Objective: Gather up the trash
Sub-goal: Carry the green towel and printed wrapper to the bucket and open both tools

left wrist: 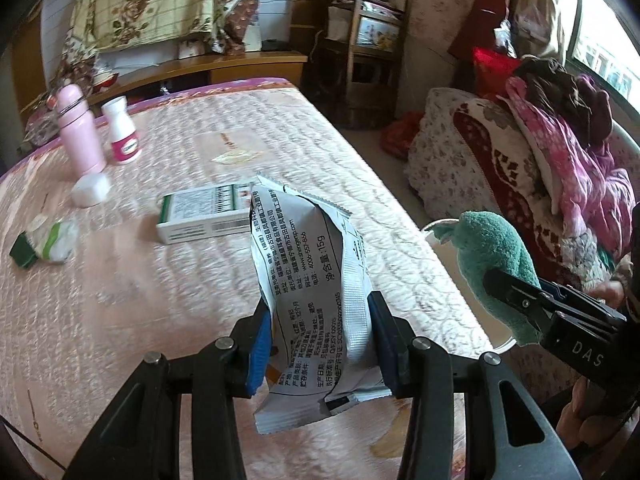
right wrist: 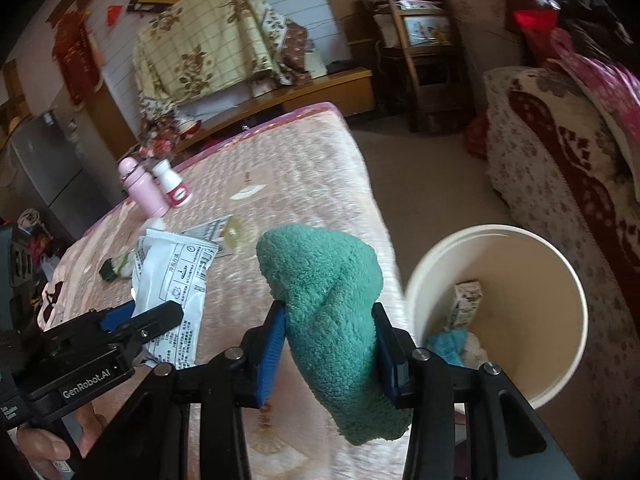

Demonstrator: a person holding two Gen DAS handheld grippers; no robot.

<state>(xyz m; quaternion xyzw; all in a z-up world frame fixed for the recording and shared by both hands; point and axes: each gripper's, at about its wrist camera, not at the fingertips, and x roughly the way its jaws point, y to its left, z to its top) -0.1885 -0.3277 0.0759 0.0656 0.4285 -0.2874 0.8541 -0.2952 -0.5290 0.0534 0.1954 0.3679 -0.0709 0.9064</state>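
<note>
My left gripper [left wrist: 320, 340] is shut on a white printed snack wrapper [left wrist: 308, 280], held upright above the pink bed [left wrist: 160, 280]; the same wrapper [right wrist: 172, 276] shows at the left of the right wrist view. My right gripper [right wrist: 330, 344] is shut on a green fuzzy cloth [right wrist: 332, 312], which also appears as a green lump [left wrist: 496, 264] in the left wrist view. Just right of the cloth stands a white bin [right wrist: 560, 276] beside the bed, holding a small carton [right wrist: 466, 304] and blue scraps.
On the bed lie a white-green box [left wrist: 200, 216], a crumpled green-white packet [left wrist: 48, 240], a white cap [left wrist: 91, 189], a pink flask [left wrist: 78, 132] and a white bottle [left wrist: 122, 132]. A quilt-piled sofa [left wrist: 520, 168] stands to the right, wooden shelves [left wrist: 360, 52] behind.
</note>
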